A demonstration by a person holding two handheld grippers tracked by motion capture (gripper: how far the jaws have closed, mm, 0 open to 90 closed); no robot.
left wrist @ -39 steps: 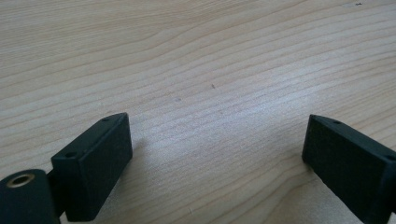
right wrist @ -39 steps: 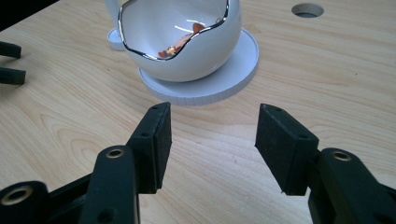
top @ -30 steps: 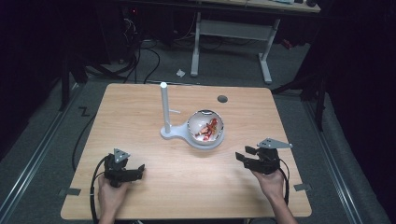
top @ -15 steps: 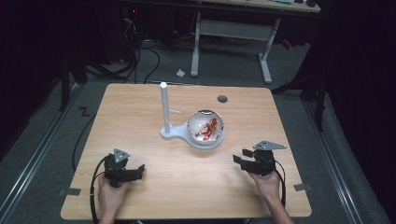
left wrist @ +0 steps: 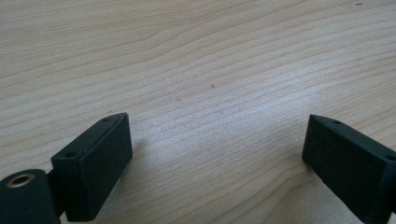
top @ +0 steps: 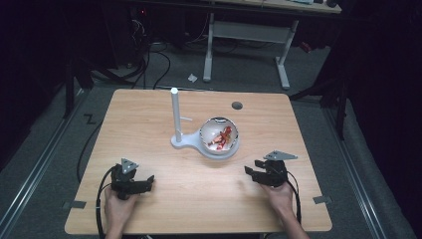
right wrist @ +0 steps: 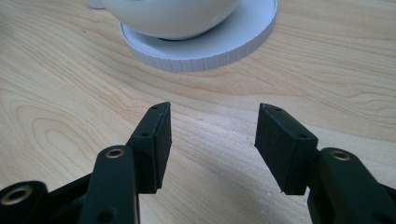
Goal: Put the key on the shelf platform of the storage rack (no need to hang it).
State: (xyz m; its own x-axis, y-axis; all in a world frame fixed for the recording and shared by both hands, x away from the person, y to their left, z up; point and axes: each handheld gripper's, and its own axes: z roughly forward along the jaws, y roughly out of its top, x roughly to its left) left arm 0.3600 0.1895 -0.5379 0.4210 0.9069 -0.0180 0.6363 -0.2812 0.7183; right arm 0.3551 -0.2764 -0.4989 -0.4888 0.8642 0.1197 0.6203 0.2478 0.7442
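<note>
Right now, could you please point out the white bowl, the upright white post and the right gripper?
white bowl point(top: 219, 137): high view, inner wall beside the red contents.
upright white post point(top: 175, 114): high view, mid-shaft.
right gripper point(top: 252, 172): high view, between its fingertips.

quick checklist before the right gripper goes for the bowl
1. Right gripper empty: ok, jaws apart with nothing between them.
2. Left gripper out of the way: ok, low over the near left of the table, jaws wide and empty.
3. Bowl steady: ok, upright on the round base of the white stand.
4. Path from right gripper to bowl: ok, bare wood between them.
5. Post clearance: ok, the post rises on the far left side of the bowl, away from the right gripper.
6. Contents: cannot tell what the red and orange pieces are.
</note>
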